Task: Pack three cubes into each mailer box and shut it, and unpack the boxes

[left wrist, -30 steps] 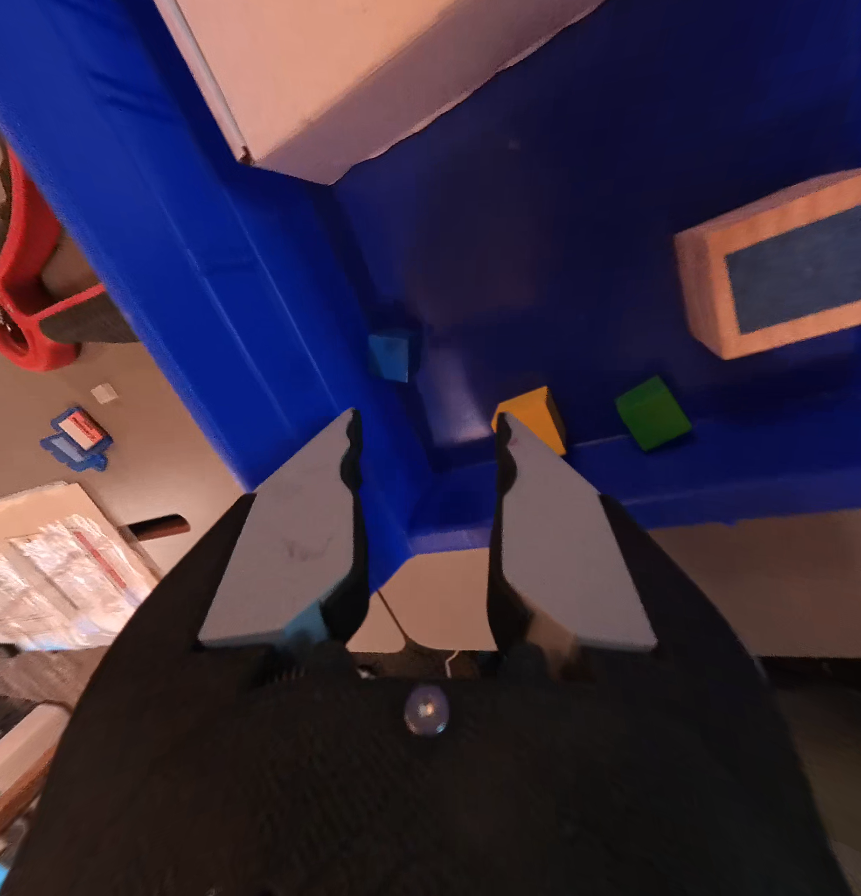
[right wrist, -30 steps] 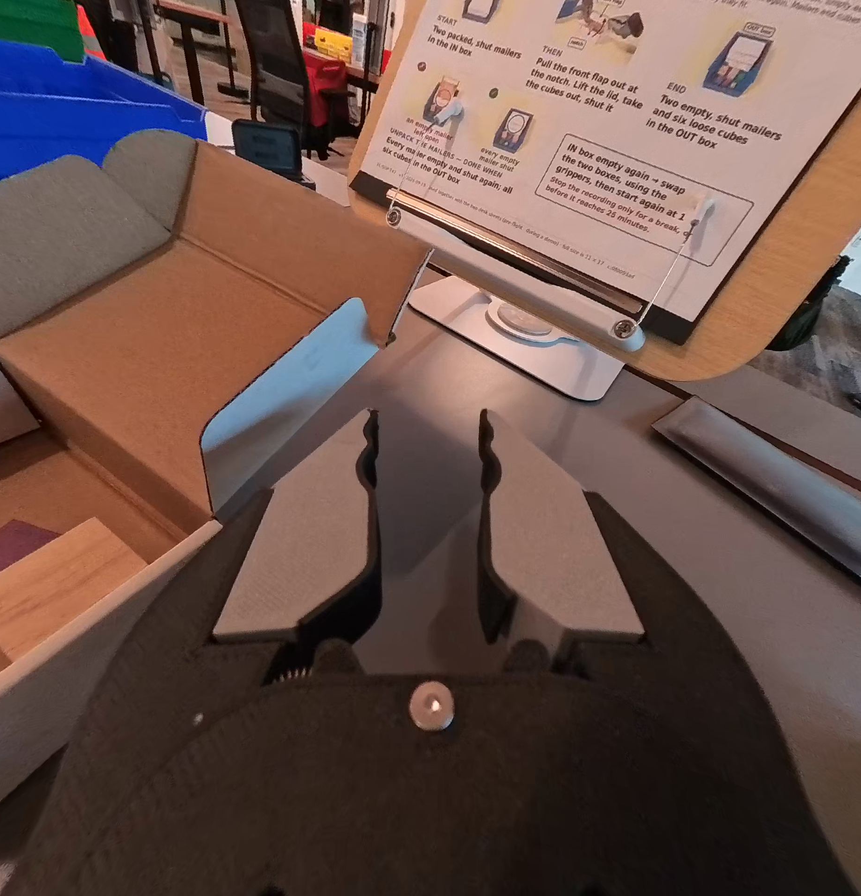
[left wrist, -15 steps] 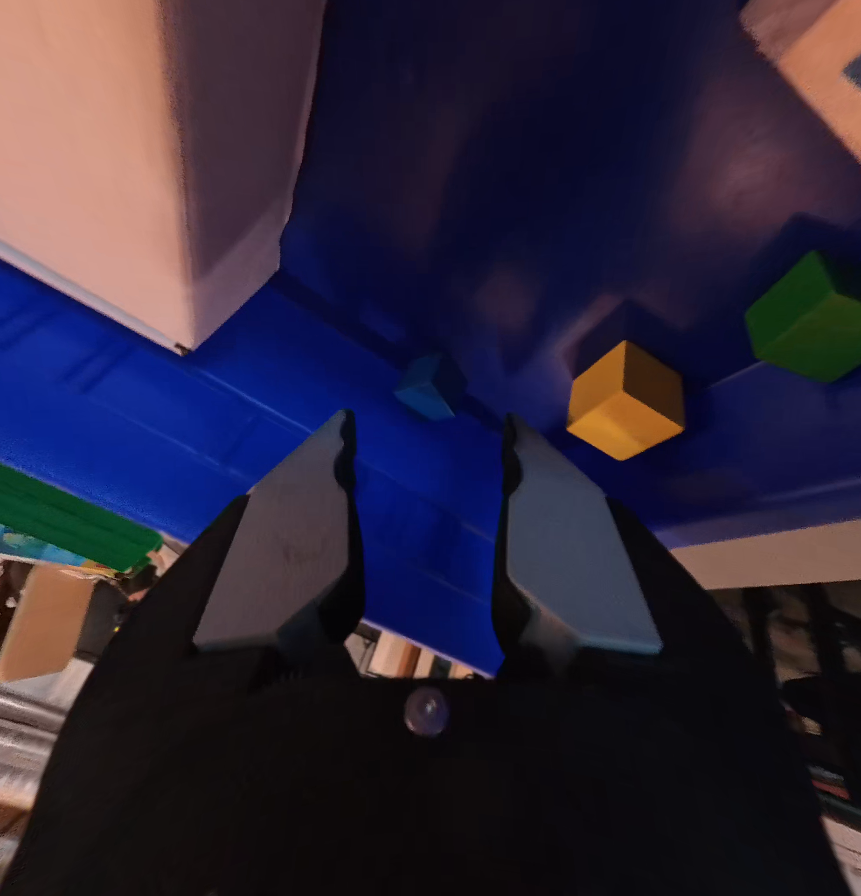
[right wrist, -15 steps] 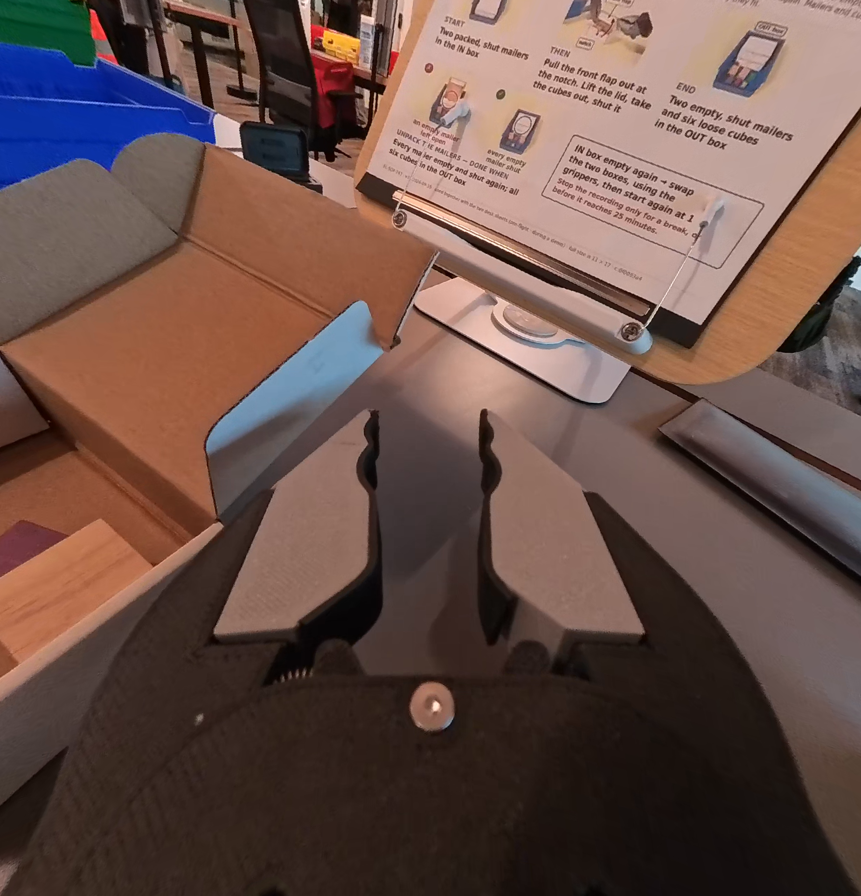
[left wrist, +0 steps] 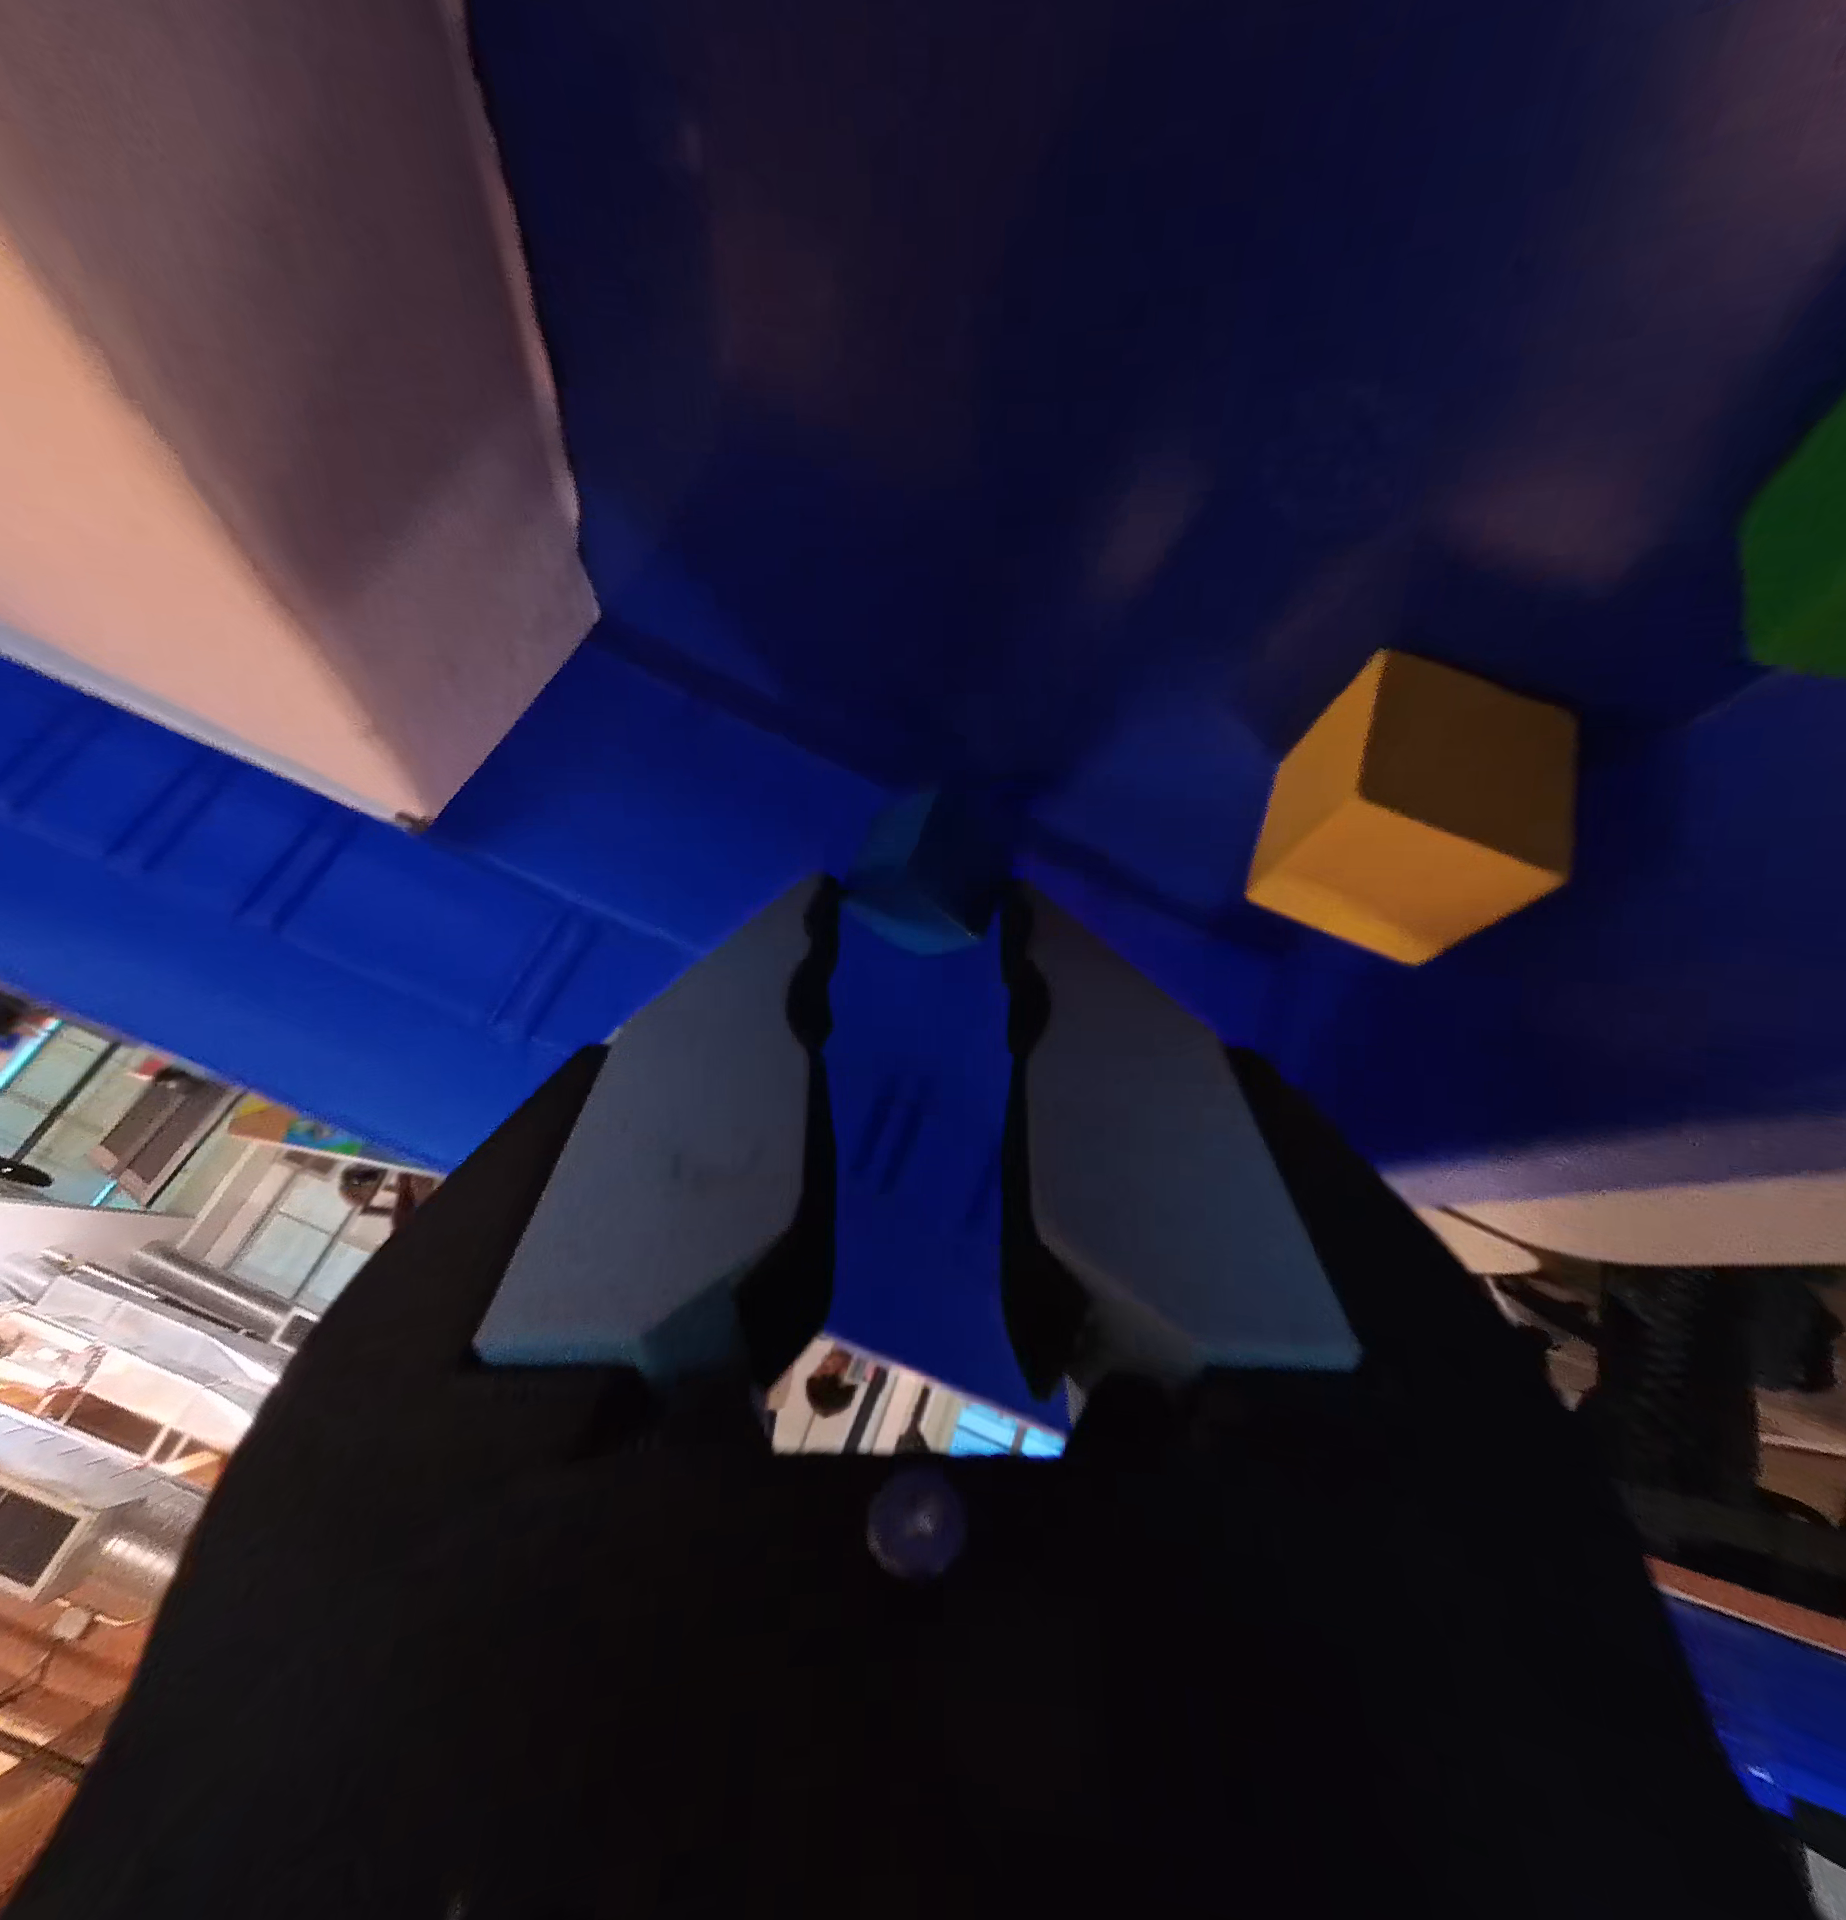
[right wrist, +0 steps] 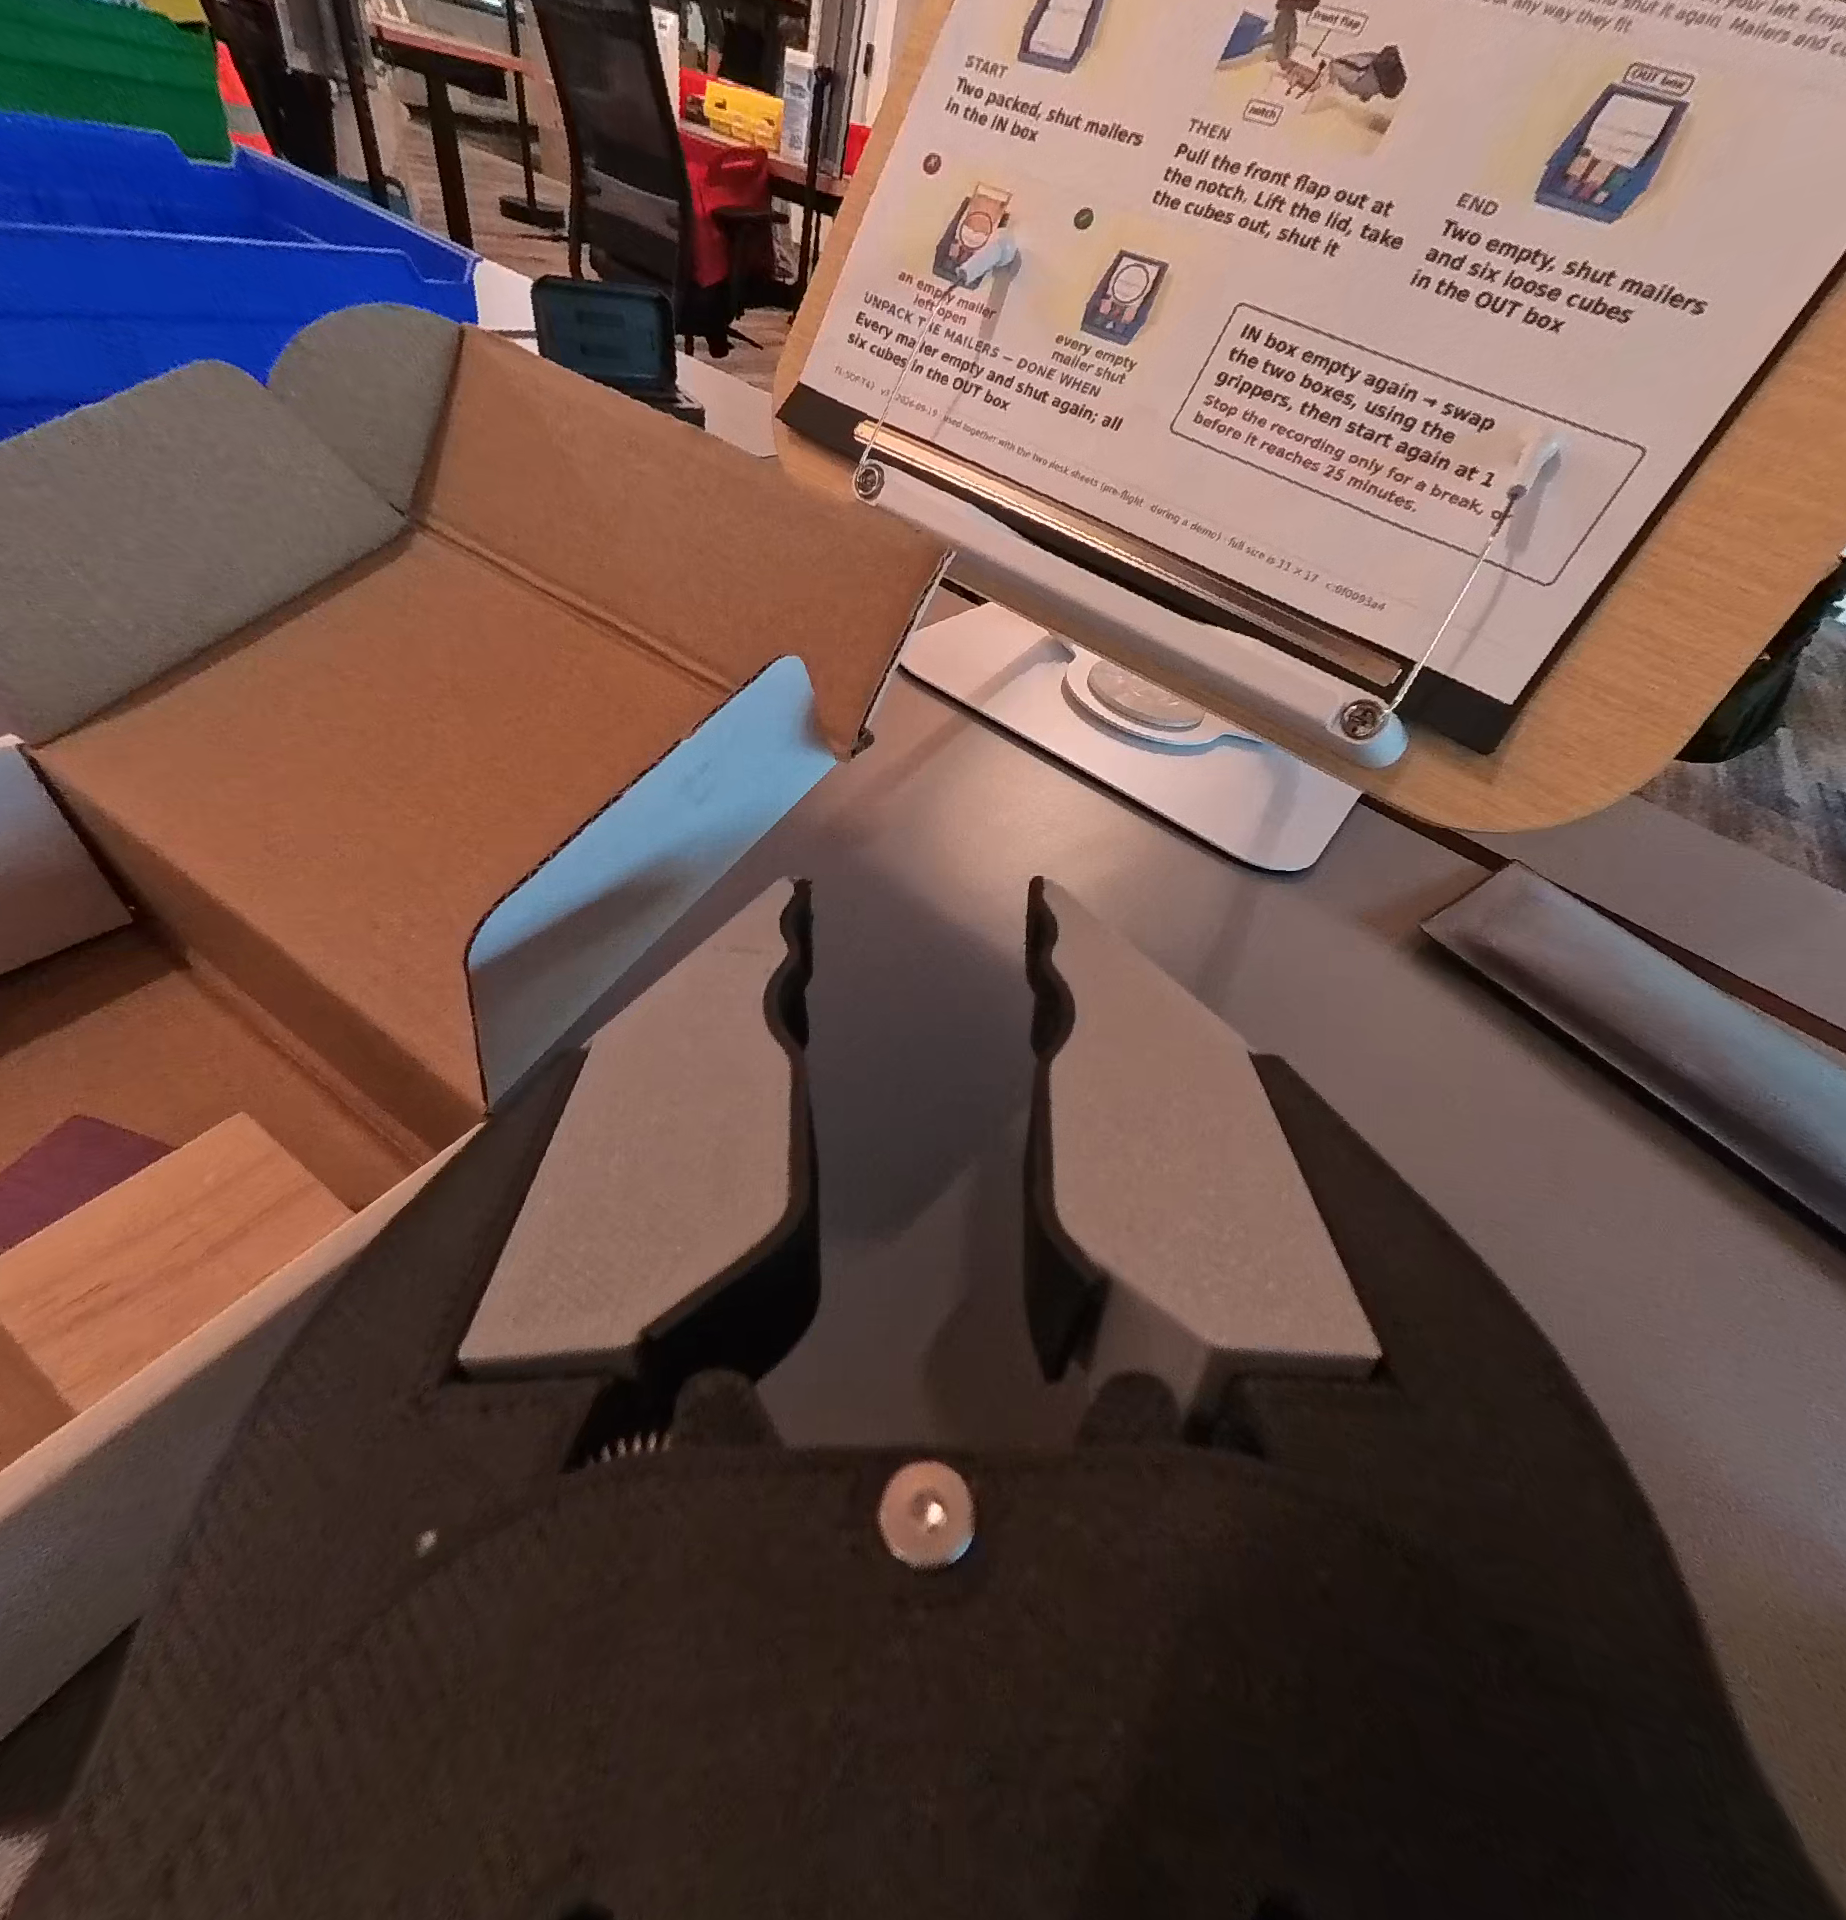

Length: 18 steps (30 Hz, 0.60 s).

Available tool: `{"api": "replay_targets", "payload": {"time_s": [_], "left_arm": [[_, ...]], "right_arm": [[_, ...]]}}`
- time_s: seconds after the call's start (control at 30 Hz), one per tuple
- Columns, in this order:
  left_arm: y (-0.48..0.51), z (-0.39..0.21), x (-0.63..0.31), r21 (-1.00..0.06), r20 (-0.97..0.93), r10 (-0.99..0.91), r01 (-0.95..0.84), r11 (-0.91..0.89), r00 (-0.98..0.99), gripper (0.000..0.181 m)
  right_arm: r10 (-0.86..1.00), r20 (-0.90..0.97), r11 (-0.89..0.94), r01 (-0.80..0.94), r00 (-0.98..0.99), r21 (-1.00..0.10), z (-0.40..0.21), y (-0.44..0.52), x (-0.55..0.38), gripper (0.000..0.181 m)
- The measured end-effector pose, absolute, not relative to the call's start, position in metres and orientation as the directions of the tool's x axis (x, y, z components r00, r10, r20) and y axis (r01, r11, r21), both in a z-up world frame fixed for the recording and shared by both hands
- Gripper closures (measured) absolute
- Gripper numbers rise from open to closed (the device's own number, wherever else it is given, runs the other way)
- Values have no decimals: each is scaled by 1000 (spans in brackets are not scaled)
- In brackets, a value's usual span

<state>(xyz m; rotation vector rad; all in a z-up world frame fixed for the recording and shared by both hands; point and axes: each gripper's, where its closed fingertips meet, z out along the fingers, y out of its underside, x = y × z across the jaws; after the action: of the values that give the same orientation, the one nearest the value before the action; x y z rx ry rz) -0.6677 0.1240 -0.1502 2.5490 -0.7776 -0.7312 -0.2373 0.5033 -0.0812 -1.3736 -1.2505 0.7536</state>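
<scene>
In the left wrist view the green cube [left wrist: 1823,540] is cut by the right edge, and the white mailer box [left wrist: 223,395] is blurred and cut at the left. The blue cube [left wrist: 924,883] perhaps touches the left gripper's fingertips [left wrist: 825,904]; I cannot tell. In the right wrist view the left edge cuts the open mailer box [right wrist: 275,748].

— Contents of the blue bin [left wrist: 607,935]?
— One blue cube [left wrist: 924,873] in the corner, one yellow cube [left wrist: 1418,810] near it, one green cube [left wrist: 1823,561] at the frame edge, one closed white mailer box [left wrist: 223,416].
— Left gripper [left wrist: 914,914]?
— Fingers [left wrist: 690,1122] slightly parted, tips on either side of the blue cube; contact unclear through blur.
</scene>
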Motion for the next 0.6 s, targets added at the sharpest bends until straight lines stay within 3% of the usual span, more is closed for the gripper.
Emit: {"api": "replay_targets", "payload": {"time_s": [0.13, 0.27, 0.43, 0.6], "left_arm": [[141, -123, -654, 402, -441, -591, -441, -803, 675, 151], [176, -94, -604, 204, -483, -566, -543, -815, 668, 152], [226, -61, -484, -16, -474, -646, -740, -673, 598, 153], [272, -58, -362, -27, -538, -766, -916, -400, 351, 152]], "right_arm": [[947, 198, 132, 257, 251, -957, -79, 504, -236, 143], [947, 190, 124, 251, 259, -960, -78, 506, -235, 143], [946, 187, 119, 256, 264, -959, -79, 508, -234, 143], [943, 191, 117, 266, 272, -957, -82, 511, -234, 143]]}}
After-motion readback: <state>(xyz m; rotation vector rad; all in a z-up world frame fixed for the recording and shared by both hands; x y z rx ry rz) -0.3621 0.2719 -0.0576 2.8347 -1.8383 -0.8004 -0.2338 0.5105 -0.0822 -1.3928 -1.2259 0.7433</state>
